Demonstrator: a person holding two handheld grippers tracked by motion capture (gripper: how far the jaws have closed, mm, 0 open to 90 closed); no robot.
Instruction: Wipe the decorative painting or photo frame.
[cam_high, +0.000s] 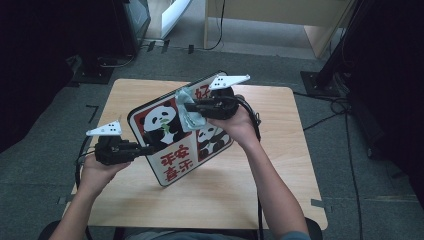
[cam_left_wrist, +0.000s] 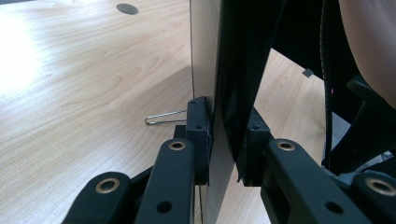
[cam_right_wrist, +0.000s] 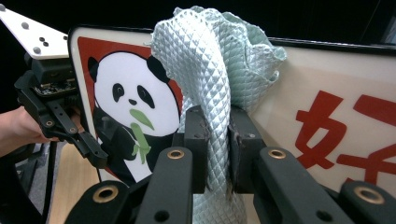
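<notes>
Your right claw (cam_right_wrist: 217, 140) pinches a quilted pale-green cloth (cam_right_wrist: 210, 60) and presses it against the face of the panda board (cam_right_wrist: 121, 93). Your left claw (cam_left_wrist: 224, 135) is clamped on that board's edge, holding it tilted upright above the wooden table (cam_high: 280, 165). A wire clip (cam_left_wrist: 163, 116) lies on the table.

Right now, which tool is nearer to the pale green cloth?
Right. The right tool is shut on the cloth, holding it against the panda board. The left tool clamps the board's left edge, away from the cloth.
</notes>
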